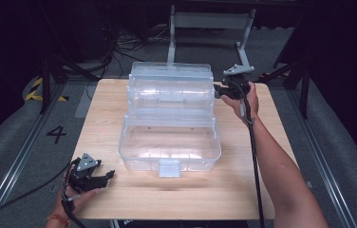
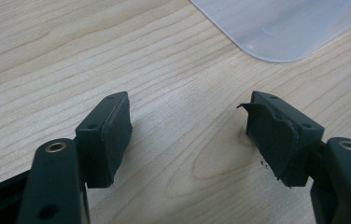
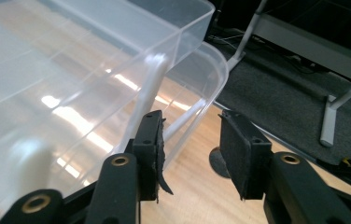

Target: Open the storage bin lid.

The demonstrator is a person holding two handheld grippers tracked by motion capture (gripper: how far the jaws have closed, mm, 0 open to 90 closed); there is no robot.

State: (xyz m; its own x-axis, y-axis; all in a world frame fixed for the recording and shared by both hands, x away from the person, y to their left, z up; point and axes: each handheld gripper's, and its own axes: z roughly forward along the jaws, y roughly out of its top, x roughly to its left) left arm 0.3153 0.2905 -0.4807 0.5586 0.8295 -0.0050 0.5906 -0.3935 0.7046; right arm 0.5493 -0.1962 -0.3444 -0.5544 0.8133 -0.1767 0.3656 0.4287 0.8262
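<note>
- My right tool (image 1: 218, 91) sits spread, nothing between its pads, at the clear plastic box's (image 1: 169, 142) right side, mid tabletop (image 1: 243, 185).
- My left tool (image 1: 110, 174) rests spread at the front-left corner.
- Floor marking (image 1: 56, 134) reads "4".

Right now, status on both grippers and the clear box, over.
Left gripper open, resting on the table near the front left corner. Right gripper open, nothing between its jaws, beside the clear box at its upper tier's right end. Nothing in the way.
</note>
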